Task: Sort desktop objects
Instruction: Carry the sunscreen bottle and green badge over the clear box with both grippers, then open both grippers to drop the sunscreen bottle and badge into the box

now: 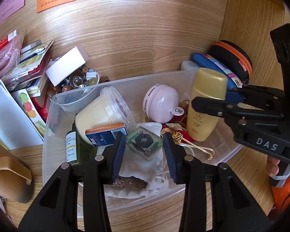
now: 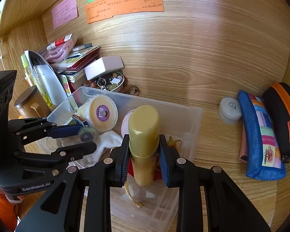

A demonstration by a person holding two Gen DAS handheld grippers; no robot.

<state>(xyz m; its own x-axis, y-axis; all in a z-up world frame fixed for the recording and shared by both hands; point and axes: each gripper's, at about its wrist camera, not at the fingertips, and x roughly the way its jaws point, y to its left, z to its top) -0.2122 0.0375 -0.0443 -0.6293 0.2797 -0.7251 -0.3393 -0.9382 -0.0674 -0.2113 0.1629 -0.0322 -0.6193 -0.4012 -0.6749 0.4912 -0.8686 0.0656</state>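
A clear plastic bin (image 1: 48, 135) (image 2: 191, 116) on the wooden desk holds several small items. My right gripper (image 2: 144, 154) (image 1: 210, 98) is shut on a yellow UV sunscreen bottle (image 2: 143, 141) (image 1: 205, 106), upright over the bin's right part. My left gripper (image 1: 144, 150) (image 2: 81, 137) has its jaws on either side of a clear resin block with a dark flower (image 1: 144, 143) (image 2: 87, 134), above a white cloth (image 1: 145, 172). Contact is unclear. In the bin also lie a cream tub (image 1: 104, 112) (image 2: 102, 116), a pink round case (image 1: 161, 104), a blade box (image 1: 106, 135) and a green bottle (image 1: 73, 147).
Left of the bin are stacked books and packets (image 1: 29, 63) (image 2: 75, 58), a white box (image 1: 65, 67), and a bowl of beads (image 1: 81, 81). To the right lie a white jar (image 2: 230, 110), a blue patchwork pouch (image 2: 261, 139) and a black-orange case (image 2: 284, 116). Paper notes (image 2: 123, 3) hang on the back panel.
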